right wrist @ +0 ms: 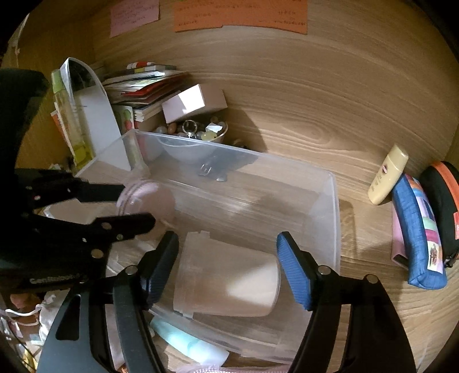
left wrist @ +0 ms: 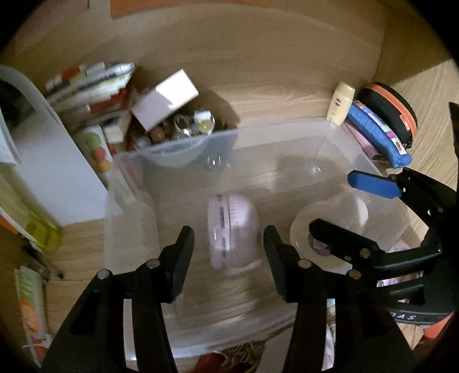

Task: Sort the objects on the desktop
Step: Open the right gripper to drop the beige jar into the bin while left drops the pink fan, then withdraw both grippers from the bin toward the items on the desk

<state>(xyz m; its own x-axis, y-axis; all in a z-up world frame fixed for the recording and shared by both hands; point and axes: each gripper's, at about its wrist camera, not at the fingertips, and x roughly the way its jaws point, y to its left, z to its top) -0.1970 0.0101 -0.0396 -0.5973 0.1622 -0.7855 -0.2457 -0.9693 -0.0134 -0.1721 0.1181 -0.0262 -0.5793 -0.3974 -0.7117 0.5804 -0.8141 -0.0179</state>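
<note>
Through the left wrist camera I look down into a clear plastic bin on the wood-grain table. My left gripper stands part-way apart, its black ribbed fingers either side of a small pink fan on the bin floor; I see gaps on both sides, so nothing is pinched. To its right the right gripper reaches in over a cloudy white cup, one pad blue, the other finger black. Only this view shows the orange-and-white packet at the table's left edge.

From the right wrist camera, the right gripper is spread wide around the same cup, which lies on its side in the bin's near right corner, smooth and translucent; the pads do not touch it. The left gripper comes in from the left beside the fan, blurred here. This view alone shows the pink and orange notes on the back panel. Behind the bin sit a bowl of beads and trinkets with a pale pink box tipped against it. Right of the bin, standing apart, are a cream bottle, a blue fabric pouch and a black case with an orange zip. Bare table lies between bin and bottle.
</note>
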